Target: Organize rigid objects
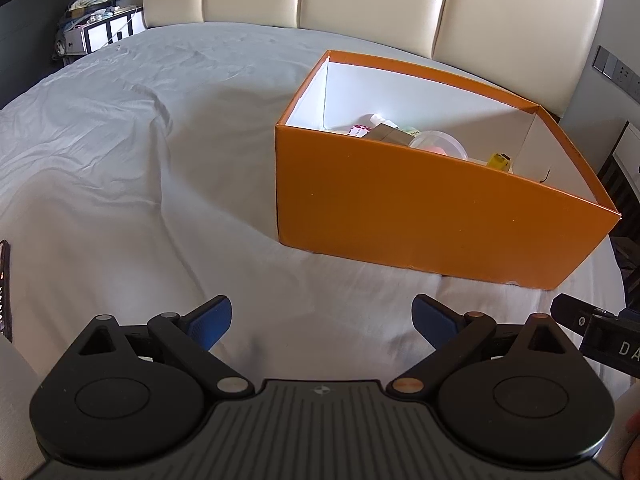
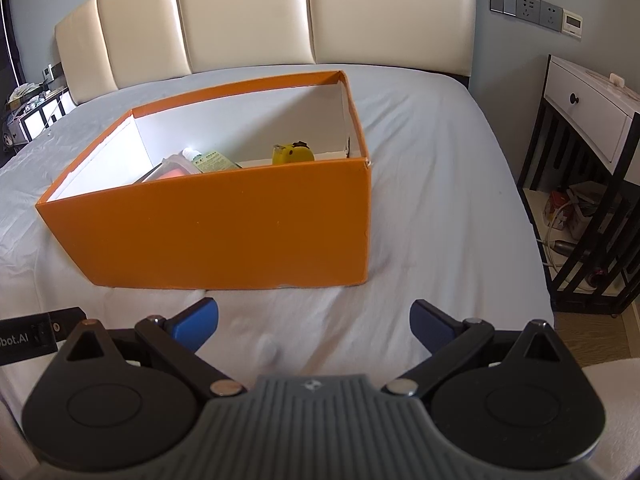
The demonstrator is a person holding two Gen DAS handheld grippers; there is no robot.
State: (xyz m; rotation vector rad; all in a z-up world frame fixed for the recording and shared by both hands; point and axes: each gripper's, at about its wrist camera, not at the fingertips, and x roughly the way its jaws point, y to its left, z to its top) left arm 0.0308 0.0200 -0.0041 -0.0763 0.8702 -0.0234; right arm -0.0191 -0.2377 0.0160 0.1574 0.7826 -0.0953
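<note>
A bed [image 2: 420, 168] with a wrinkled grey sheet carries an orange box [image 2: 224, 232], open-topped and white inside, standing ahead of both grippers. Inside the box lie a clear lidded container [image 1: 438, 145], a green-labelled bottle [image 2: 210, 160] and a yellow tape measure [image 2: 292, 153] near the far right corner. The left gripper [image 1: 322, 320] and right gripper [image 2: 314, 322] each hover over the sheet, jaws spread wide and holding nothing.
</note>
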